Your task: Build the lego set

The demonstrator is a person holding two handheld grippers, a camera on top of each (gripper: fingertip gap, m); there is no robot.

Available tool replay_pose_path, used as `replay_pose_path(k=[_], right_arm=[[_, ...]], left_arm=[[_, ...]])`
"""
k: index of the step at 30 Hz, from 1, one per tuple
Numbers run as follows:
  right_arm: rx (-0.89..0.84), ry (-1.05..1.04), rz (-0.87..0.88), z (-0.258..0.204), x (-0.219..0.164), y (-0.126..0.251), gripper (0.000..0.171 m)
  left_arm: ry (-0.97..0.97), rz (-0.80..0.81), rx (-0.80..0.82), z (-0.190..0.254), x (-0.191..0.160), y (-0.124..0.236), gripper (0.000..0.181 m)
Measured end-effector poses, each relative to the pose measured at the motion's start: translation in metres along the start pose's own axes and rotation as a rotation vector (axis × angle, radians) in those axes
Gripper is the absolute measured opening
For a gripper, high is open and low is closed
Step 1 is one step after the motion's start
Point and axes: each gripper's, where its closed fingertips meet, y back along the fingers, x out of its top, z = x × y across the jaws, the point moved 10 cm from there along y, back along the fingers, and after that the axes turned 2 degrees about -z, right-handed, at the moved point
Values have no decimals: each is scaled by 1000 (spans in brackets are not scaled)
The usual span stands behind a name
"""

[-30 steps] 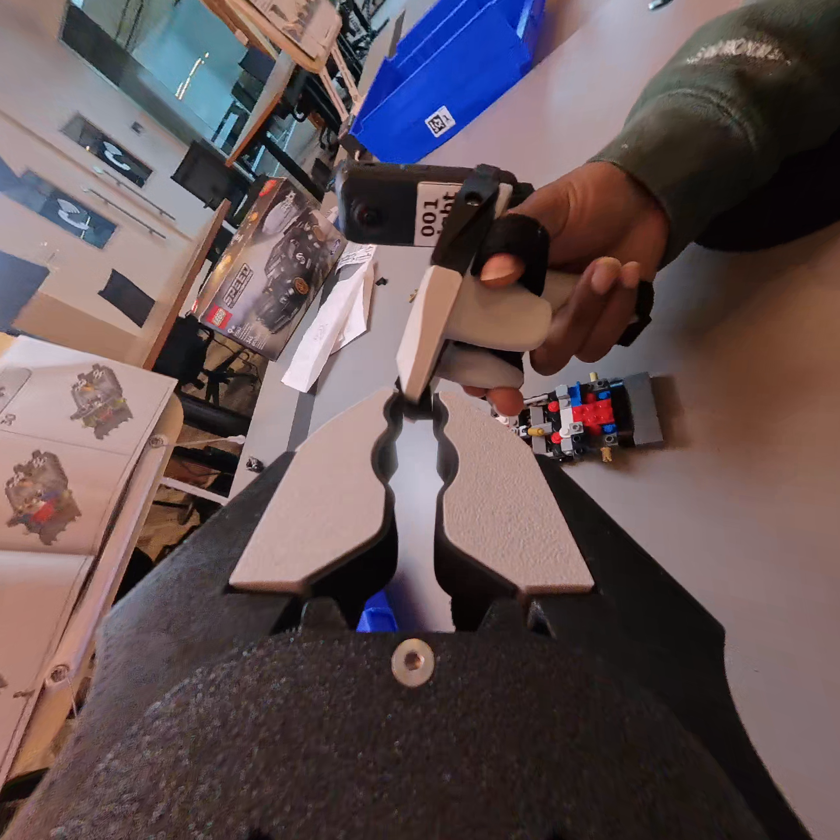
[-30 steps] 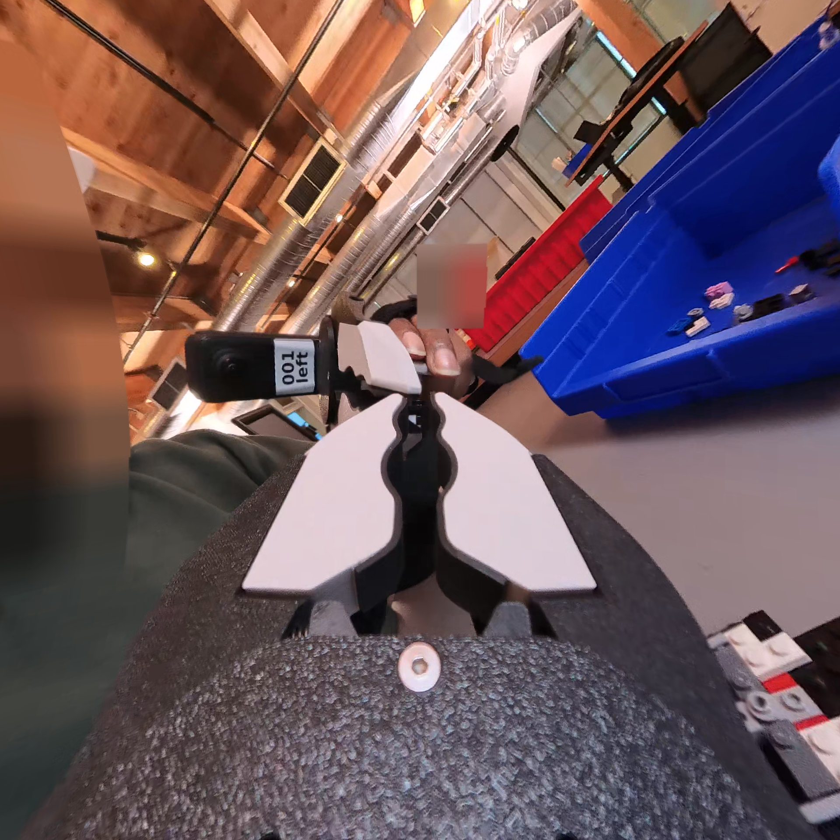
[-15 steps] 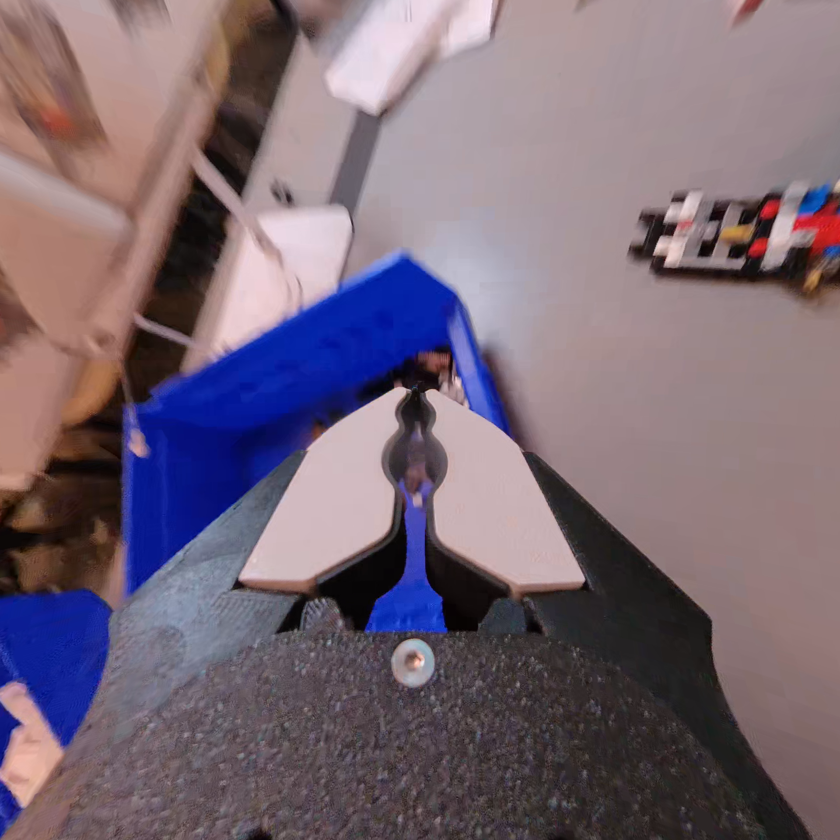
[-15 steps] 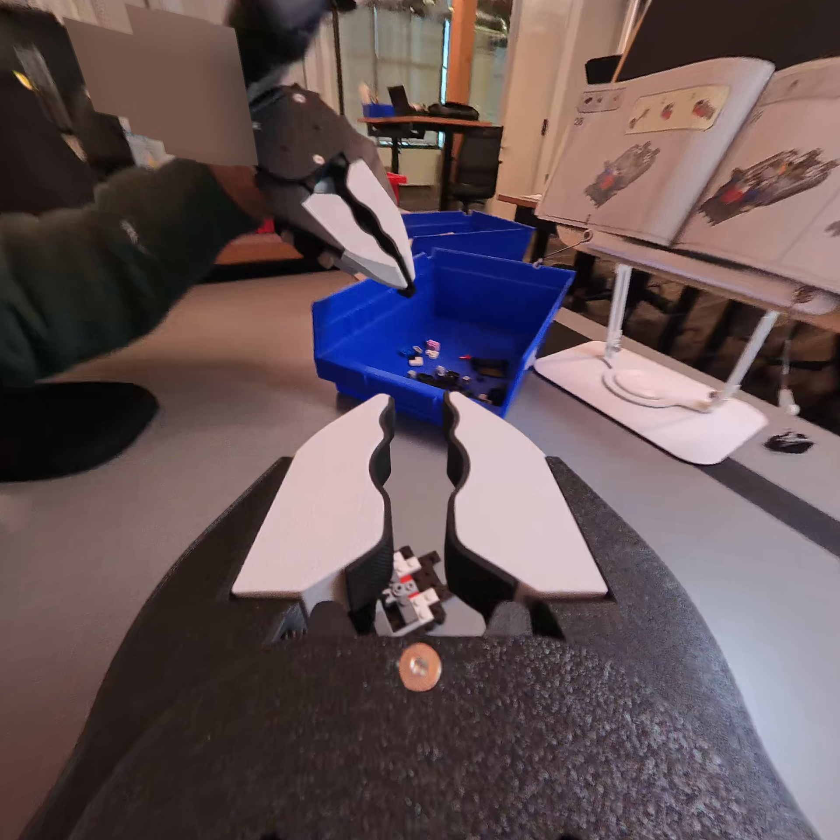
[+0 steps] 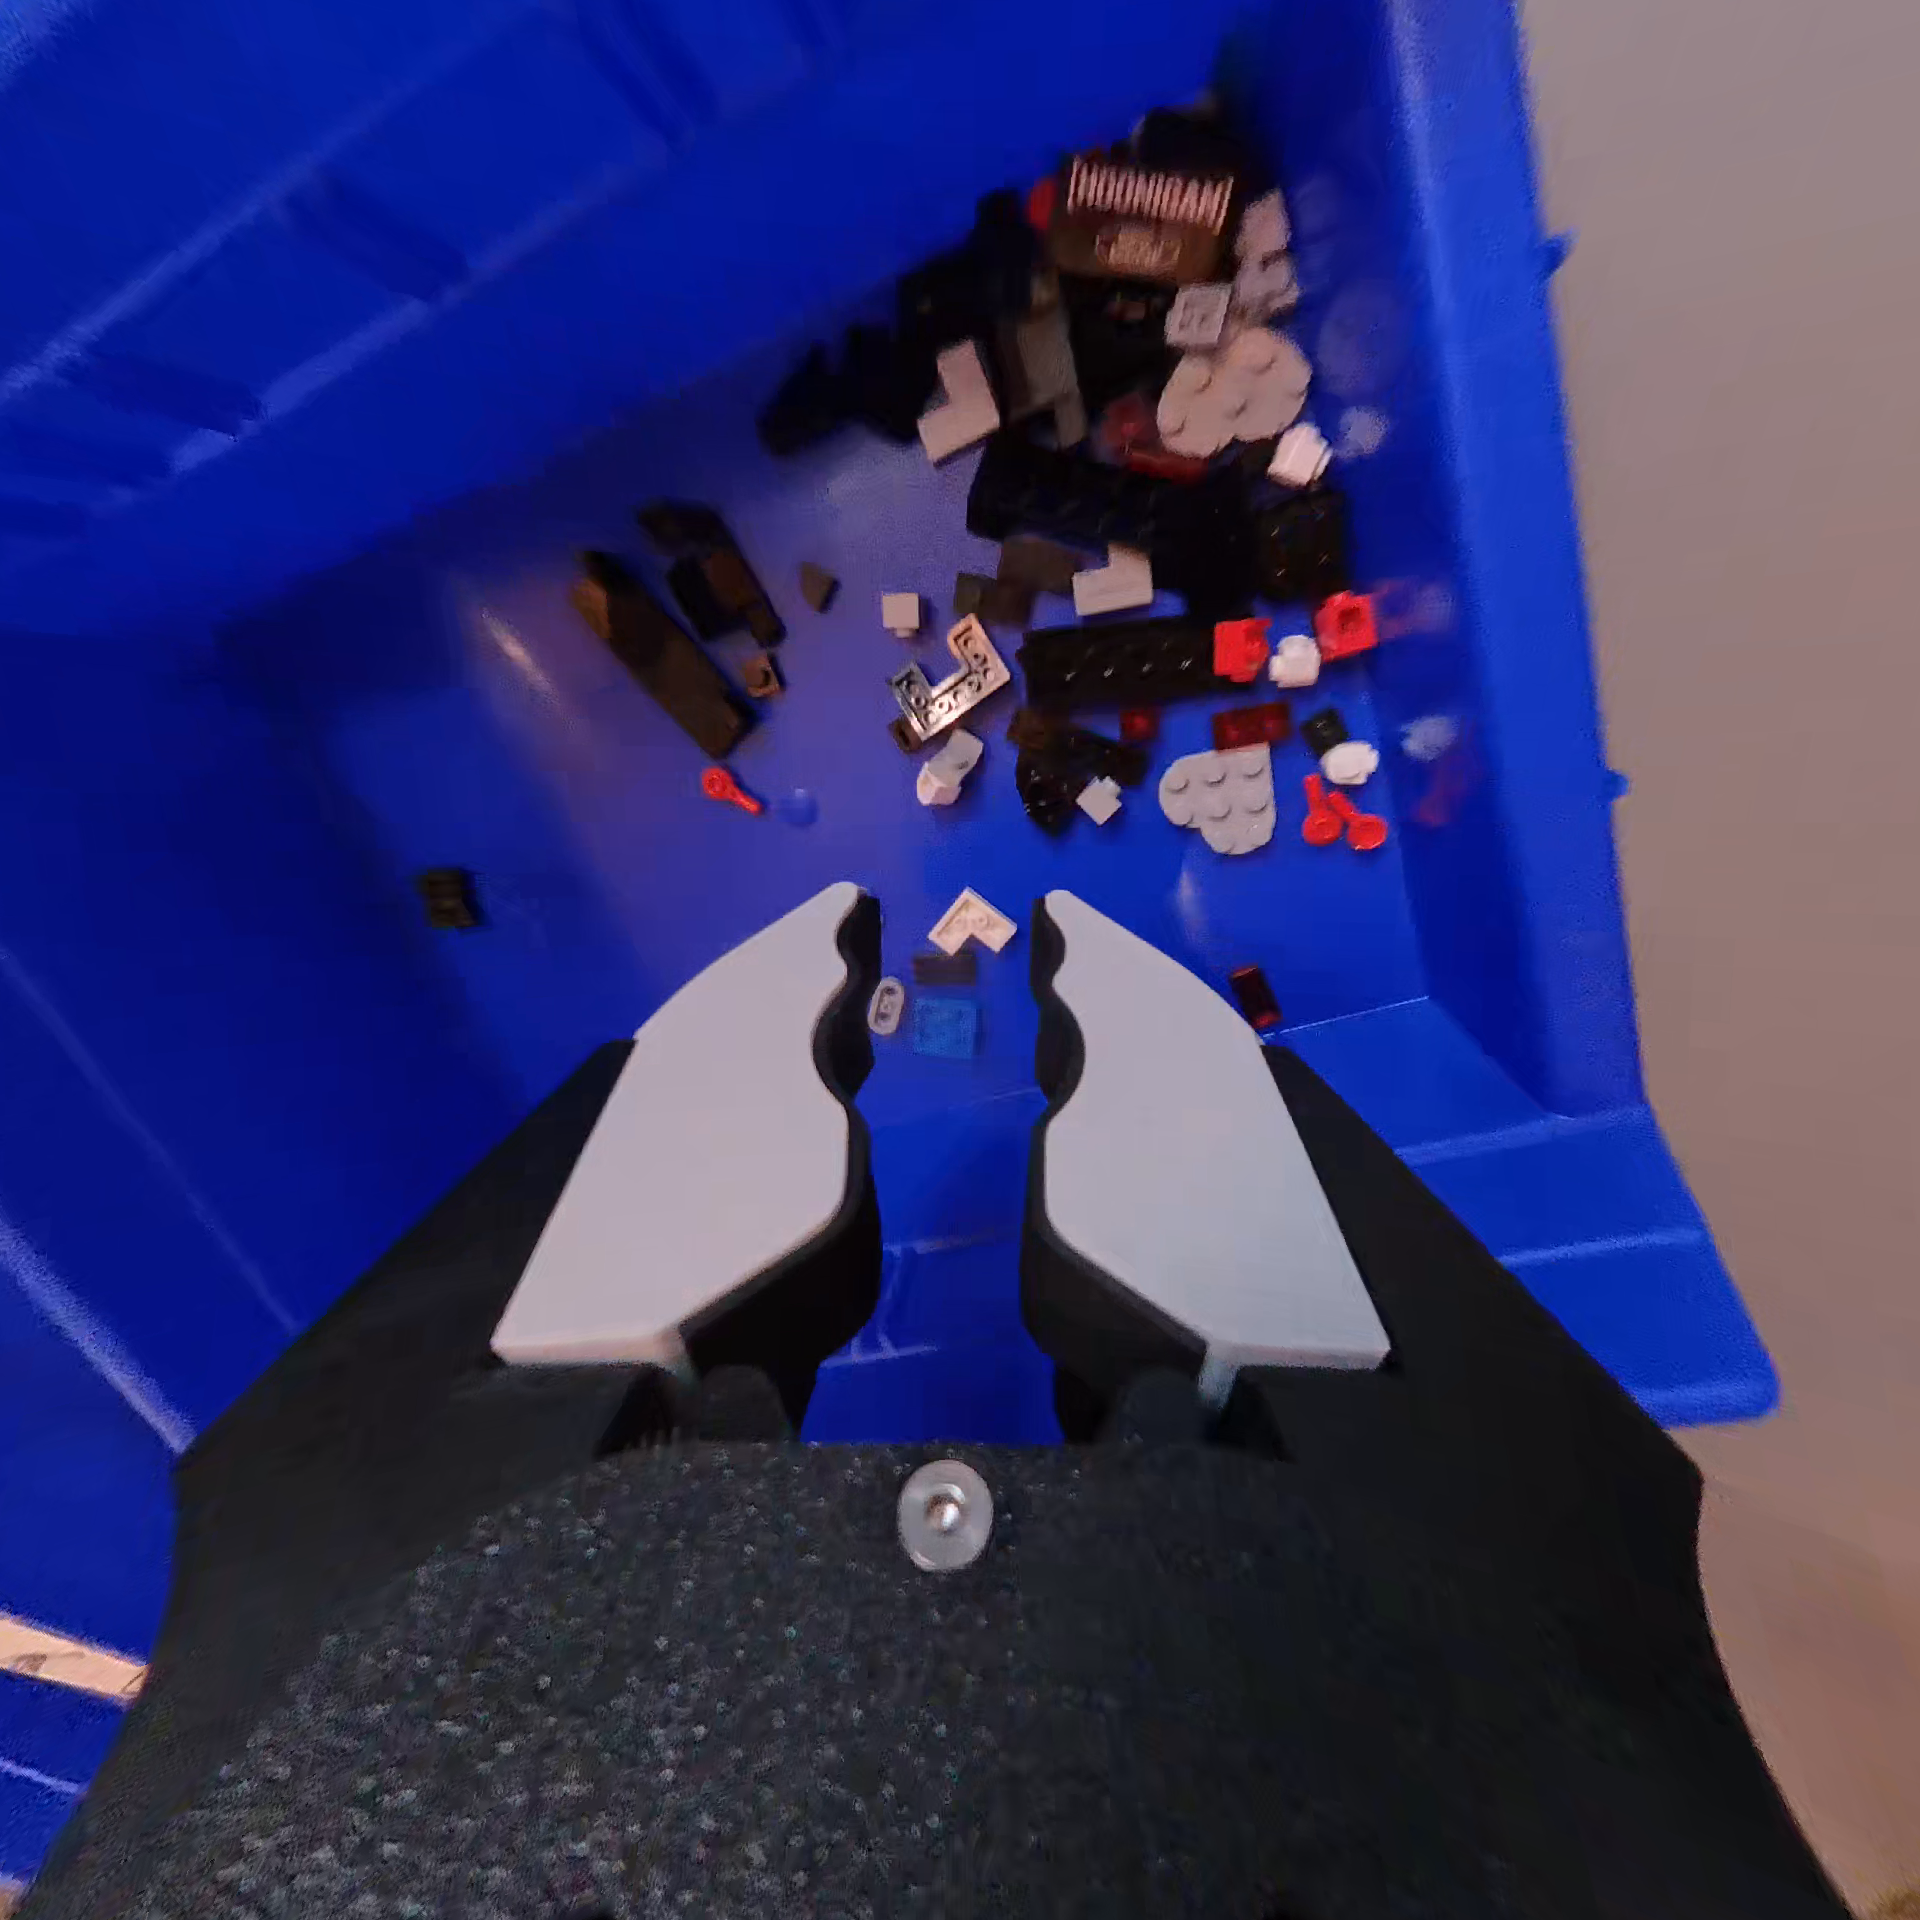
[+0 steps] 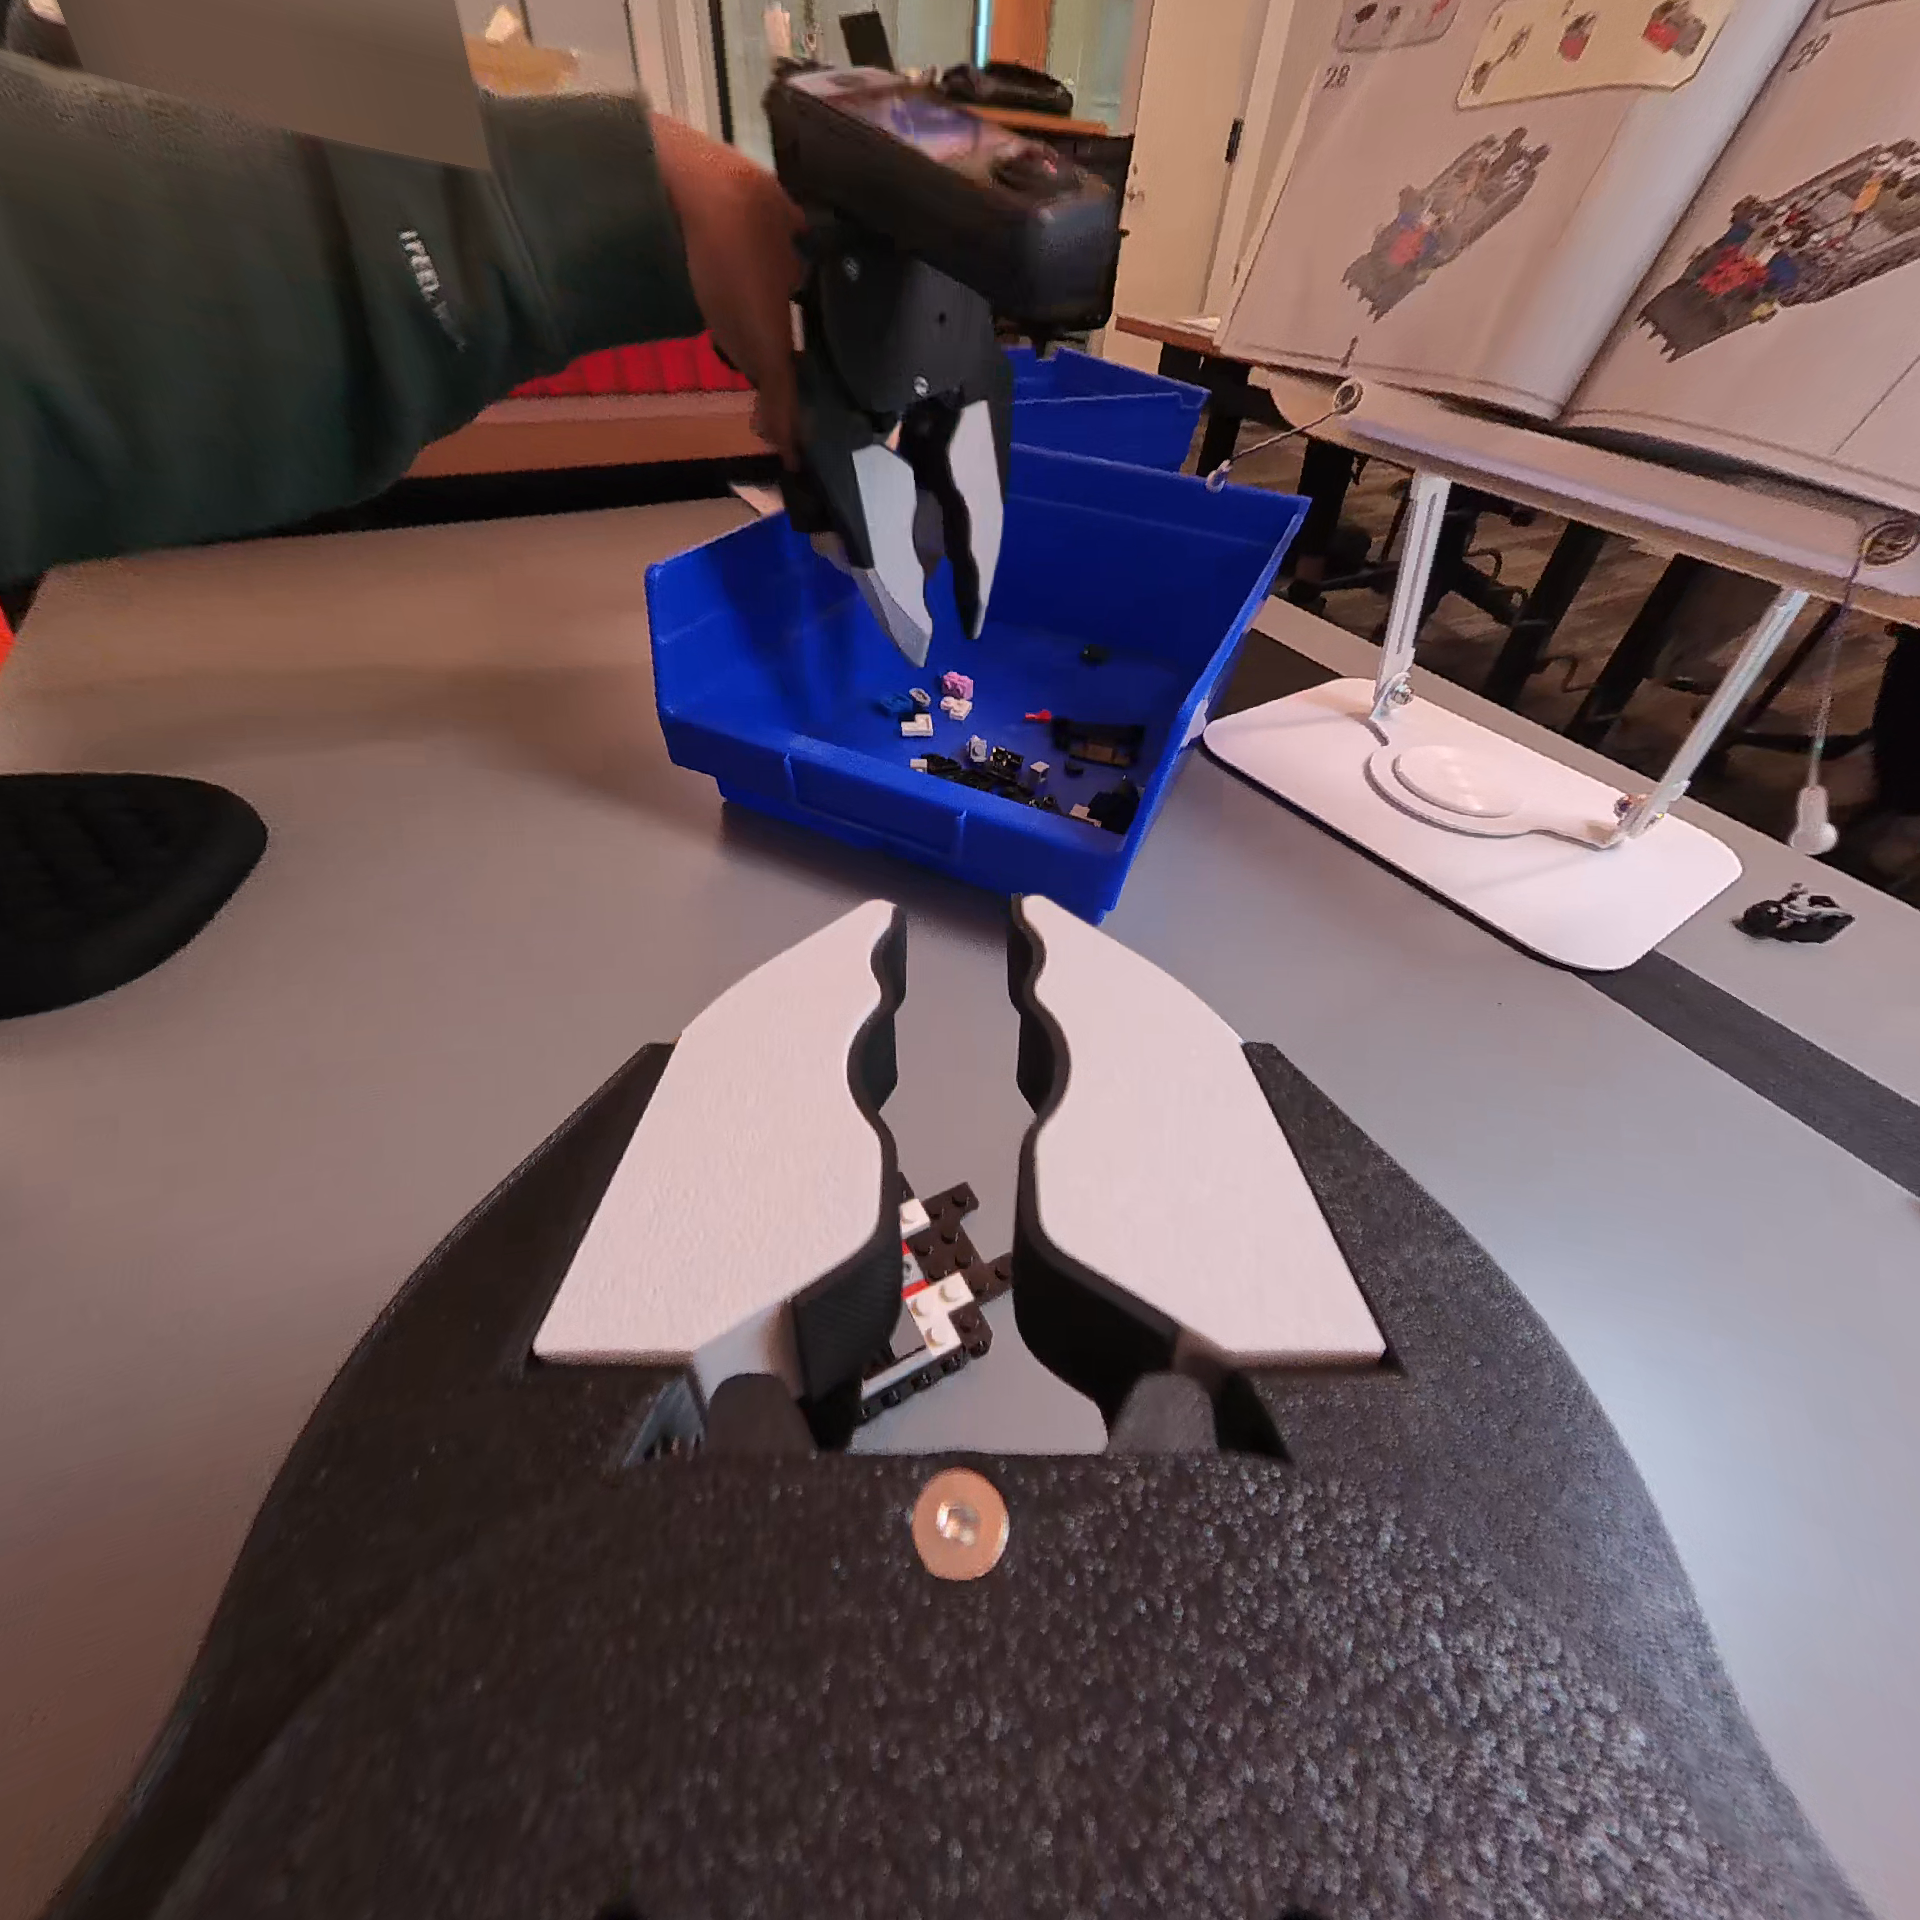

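My left gripper (image 5: 951,906) is open and empty, pointing down into a blue bin (image 5: 312,520) of loose building bricks. A small white corner plate (image 5: 972,923), a black plate (image 5: 943,969) and a blue plate (image 5: 945,1027) lie just under its tips. The right wrist view shows the left gripper (image 6: 940,644) hanging over the same bin (image 6: 831,790). My right gripper (image 6: 956,914) is open and empty, low over the grey table, with a partly built black, white and red brick model (image 6: 935,1299) beneath its fingers.
A heap of black, grey and red pieces (image 5: 1143,468) fills the bin's far corner. A white stand (image 6: 1475,810) holds an open instruction booklet (image 6: 1558,208) to the right. A second blue bin (image 6: 1101,416) stands behind. A small dark piece (image 6: 1792,914) lies on the table at right. Spacing between my two grippers at the tips: around 25 cm. My right tips are about 30 cm from the black plate (image 5: 943,969), my left tips only 6 cm. It turns up in the right wrist view (image 6: 911,709) as well.
My left gripper swung from facing the right gripper down into the blue bin and opened. My right gripper turned from pointing upward to level over the table and opened.
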Motion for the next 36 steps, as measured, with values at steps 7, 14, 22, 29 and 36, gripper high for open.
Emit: replay_pose_path(k=[7, 14, 22, 29, 36], right_arm=[[-8, 37, -40, -4, -4, -4, 16], [-6, 21, -50, -2, -7, -6, 16], [9, -69, 46, -8, 0, -6, 17], [-31, 44, 113, -33, 7, -11, 20], [28, 235, 80, -54, 7, -15, 13]], left_arm=[[-99, -190, -43, -13, 12, -46, 26], [-105, -160, -96, -14, 18, -56, 9], [-257, 232, 310, 52, 47, 31, 9], [-359, 644, 570, 181, 81, 52, 9], [-382, 694, 558, 214, 87, 39, 9]])
